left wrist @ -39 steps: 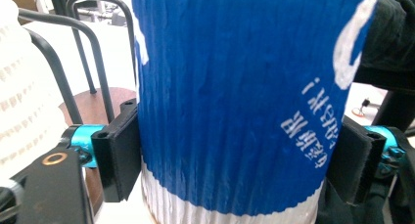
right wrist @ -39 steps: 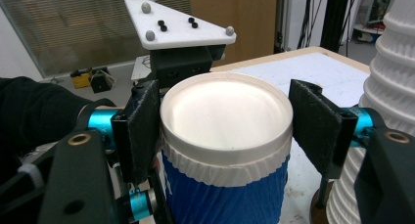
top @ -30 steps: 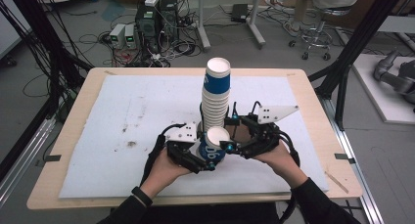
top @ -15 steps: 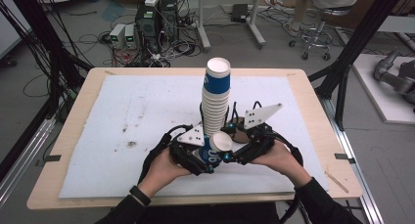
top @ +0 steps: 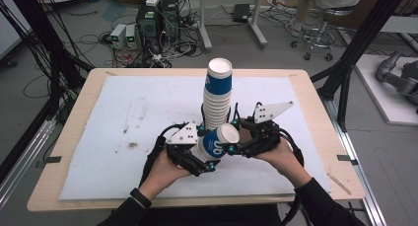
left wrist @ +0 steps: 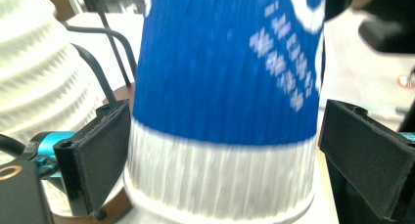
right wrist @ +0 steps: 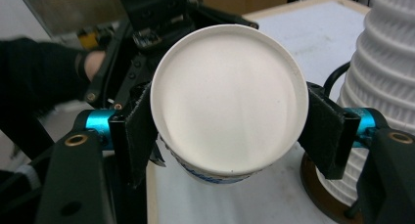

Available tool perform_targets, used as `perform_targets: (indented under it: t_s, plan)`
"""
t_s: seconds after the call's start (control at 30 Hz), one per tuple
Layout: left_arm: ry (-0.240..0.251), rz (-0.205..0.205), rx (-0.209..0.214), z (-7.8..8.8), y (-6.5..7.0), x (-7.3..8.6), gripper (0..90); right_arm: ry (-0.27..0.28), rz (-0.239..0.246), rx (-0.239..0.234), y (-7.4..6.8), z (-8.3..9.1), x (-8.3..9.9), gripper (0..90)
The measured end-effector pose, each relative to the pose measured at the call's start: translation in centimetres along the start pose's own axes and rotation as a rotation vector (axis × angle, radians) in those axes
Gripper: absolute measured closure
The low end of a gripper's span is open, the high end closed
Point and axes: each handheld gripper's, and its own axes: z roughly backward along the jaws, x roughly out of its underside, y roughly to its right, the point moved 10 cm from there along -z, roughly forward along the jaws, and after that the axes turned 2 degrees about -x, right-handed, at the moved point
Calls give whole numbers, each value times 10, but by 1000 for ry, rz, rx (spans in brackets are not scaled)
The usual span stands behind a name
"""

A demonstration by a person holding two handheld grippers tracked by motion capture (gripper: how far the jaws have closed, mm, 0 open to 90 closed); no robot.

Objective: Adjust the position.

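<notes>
On the near middle of the table (top: 79, 137): a handover of one paper cup between two grippers is seen.
Stack of cups (top: 217, 95): stood upright just behind the grippers, on a brown base.
Loose cup (top: 215, 143): tilted, rim toward the right, held between both grippers, just in front of the stack.
Right gripper (right wrist: 227, 121): jaws just closed; pads are pressed on both sides of the cup's rim.
Left gripper (left wrist: 220, 165): jaws just opened wide; the cup's lower body lies between them, ungripped.
Handling: judged light, thin-walled, easily crushed; best taken gently near the stiffer rolled rim.
</notes>
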Motion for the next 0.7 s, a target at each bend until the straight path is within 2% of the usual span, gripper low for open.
perform_targets:
  t_s: [0.1, 0.2, 0.27, 0.33, 0.43, 0.6, 0.7]
  plan:
    - [65, 29, 12, 3, -1, -3, 69, 50, -5, -10, -1, 4, -4, 298]
    - [101, 83, 46, 4, -2, -4, 69, 82, 3, -32, -4, 5, -8, 298]
    - [117, 104, 65, 5, -3, -5, 69, 95, 17, -32, -7, 5, -9, 298]
    - [111, 103, 82, 6, -2, -4, 96, 101, 40, -39, -9, 4, -10, 298]
    - [113, 82, 90, 7, 0, -5, 156, 100, 33, -39, -10, 3, -10, 298]
    - [87, 66, 92, 9, 0, -5, 181, 97, 36, -42, -10, 4, -10, 298]
    - [63, 47, 100, 11, 0, -6, 188, 86, 58, -38, -10, 4, -9, 296]
